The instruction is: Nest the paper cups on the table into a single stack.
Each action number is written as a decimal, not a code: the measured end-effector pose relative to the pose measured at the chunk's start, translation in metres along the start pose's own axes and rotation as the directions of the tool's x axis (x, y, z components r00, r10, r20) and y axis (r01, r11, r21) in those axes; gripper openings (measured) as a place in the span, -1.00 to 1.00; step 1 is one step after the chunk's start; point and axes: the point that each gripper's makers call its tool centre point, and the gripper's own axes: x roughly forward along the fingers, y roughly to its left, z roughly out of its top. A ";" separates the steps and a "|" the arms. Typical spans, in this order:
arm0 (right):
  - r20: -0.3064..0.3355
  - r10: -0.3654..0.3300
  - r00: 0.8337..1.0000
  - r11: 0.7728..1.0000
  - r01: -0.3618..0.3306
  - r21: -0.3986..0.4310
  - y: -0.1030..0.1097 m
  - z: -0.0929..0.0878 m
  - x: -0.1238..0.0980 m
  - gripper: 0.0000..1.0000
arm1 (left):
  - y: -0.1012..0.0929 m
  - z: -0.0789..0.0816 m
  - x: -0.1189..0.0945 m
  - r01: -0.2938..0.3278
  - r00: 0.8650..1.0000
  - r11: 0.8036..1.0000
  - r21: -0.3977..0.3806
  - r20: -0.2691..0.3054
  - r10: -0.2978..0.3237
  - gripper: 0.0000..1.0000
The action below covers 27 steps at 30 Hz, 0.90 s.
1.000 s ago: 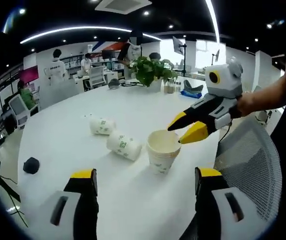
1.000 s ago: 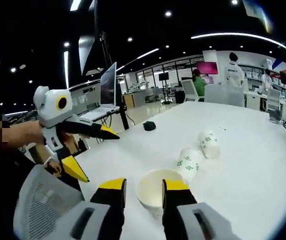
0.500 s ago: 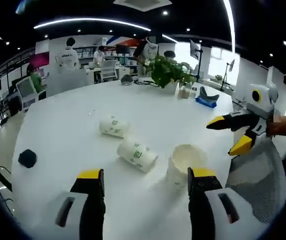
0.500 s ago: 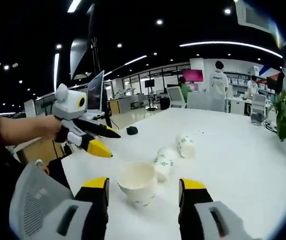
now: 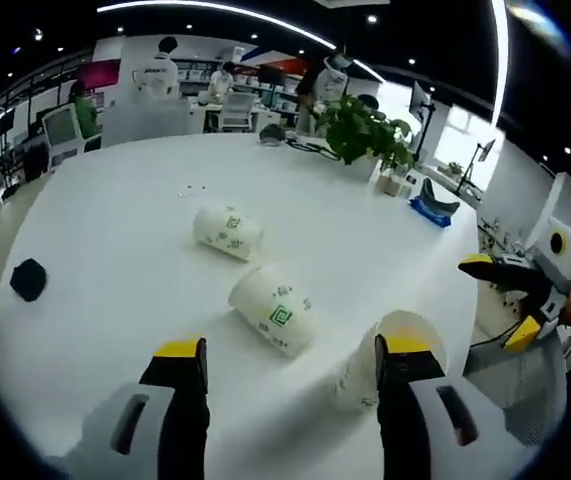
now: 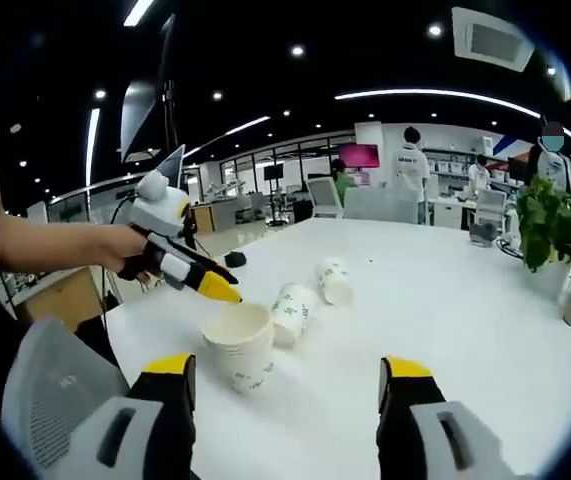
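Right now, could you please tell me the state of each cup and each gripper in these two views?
upright cup stack: standing on the table, mouth up, held by neither gripper.
near cup: lying on its side, beside the stack.
far cup: lying on its side, apart from the others.
left gripper: open, holding nothing.
right gripper: open, holding nothing.

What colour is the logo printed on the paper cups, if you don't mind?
Green on white cups, clearest in the left gripper view.
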 end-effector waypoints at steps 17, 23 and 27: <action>0.008 -0.019 1.000 1.000 0.019 0.014 -0.004 0.001 0.001 0.48 | -0.009 0.008 0.014 0.030 0.999 0.998 -0.054 -0.018 -0.031 0.23; 0.014 -0.021 1.000 1.000 0.021 0.018 -0.004 0.002 0.000 0.48 | -0.010 0.008 0.025 0.025 0.998 0.996 -0.082 -0.059 -0.029 0.21; 0.015 -0.020 1.000 1.000 0.020 0.016 -0.005 0.001 0.000 0.47 | -0.004 0.008 0.032 0.013 0.996 0.989 -0.150 -0.080 -0.025 0.20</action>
